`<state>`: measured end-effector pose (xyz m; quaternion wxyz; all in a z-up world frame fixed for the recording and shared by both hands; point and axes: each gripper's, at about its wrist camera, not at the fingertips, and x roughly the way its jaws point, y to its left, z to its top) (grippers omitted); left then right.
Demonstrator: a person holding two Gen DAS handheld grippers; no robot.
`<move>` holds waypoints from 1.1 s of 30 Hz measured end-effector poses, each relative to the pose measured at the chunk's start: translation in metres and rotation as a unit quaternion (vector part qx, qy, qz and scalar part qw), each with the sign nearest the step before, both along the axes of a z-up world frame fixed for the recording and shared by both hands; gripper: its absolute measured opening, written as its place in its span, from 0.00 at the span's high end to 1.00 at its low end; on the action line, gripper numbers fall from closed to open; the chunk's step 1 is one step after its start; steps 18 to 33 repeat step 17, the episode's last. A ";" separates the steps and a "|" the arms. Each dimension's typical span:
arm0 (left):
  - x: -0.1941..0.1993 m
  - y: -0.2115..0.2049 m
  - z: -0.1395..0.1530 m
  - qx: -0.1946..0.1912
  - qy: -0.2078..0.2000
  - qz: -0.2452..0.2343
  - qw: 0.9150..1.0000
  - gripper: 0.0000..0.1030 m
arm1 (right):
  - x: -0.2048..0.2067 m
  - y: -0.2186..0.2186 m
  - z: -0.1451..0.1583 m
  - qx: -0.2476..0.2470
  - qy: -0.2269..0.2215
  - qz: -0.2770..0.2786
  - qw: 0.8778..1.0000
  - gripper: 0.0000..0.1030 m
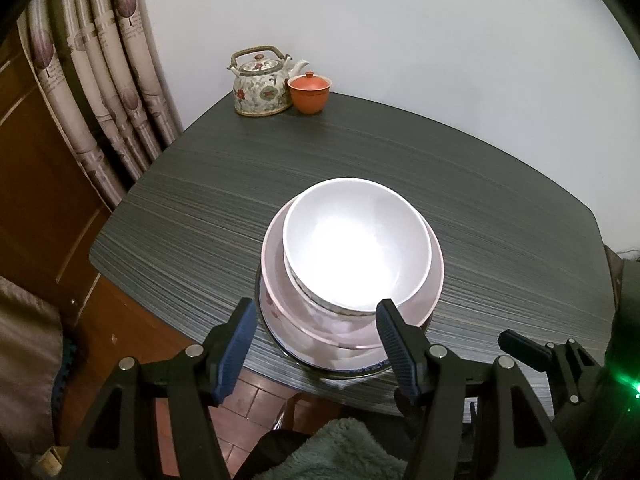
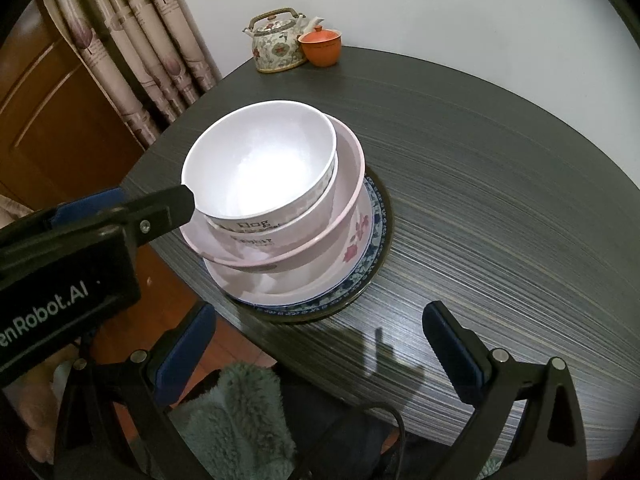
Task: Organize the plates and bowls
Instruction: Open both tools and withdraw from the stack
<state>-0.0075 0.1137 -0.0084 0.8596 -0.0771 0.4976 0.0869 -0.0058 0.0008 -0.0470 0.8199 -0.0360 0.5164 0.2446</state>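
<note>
Looks stacked: white bowl [image 1: 358,242] tops pink bowl [image 2: 344,184]; left gripper [image 1: 316,344] and right gripper [image 2: 324,344] both agape, empty. Next: back off.

bowls [image 2: 260,172] nest on stacked plates [image 2: 352,280] at the table's [image 2: 500,160] near edge, teapot [image 2: 278,46] behind.

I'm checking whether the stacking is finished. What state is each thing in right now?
White bowl with printed lettering: upright, empty, top of the stack.
Pink bowl: upright, nested under it.
Flowered white dish: beneath the pink bowl.
Blue-patterned plate: at the bottom.
Floral teapot: lid on.
Orange cup: lidded.
Left gripper: open.
Right gripper: open, empty.
</note>
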 end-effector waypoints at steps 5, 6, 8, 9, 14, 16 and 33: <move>0.001 0.001 -0.001 -0.003 0.001 0.002 1.000 0.39 | 0.000 0.000 0.000 0.000 0.001 0.001 1.000 0.01; 0.001 0.000 -0.001 -0.003 0.002 0.001 1.000 0.39 | 0.000 0.000 0.000 0.000 0.001 0.001 1.000 0.01; 0.000 0.000 -0.002 -0.003 0.003 0.002 1.000 0.39 | 0.000 0.001 0.000 0.000 0.001 0.000 1.000 0.01; 0.000 -0.001 -0.002 -0.004 0.003 0.001 1.000 0.39 | 0.000 0.000 0.000 -0.001 0.001 0.000 1.000 0.01; -0.003 0.001 -0.001 -0.005 0.003 0.003 1.000 0.39 | -0.002 0.001 0.000 -0.001 -0.002 0.001 1.000 0.01; -0.003 0.001 -0.002 -0.004 0.004 0.004 1.000 0.39 | -0.002 0.002 0.001 -0.001 -0.003 0.003 1.000 0.01; -0.003 0.002 -0.001 -0.004 0.004 0.005 1.000 0.39 | -0.002 0.002 0.001 -0.002 -0.004 0.003 1.000 0.01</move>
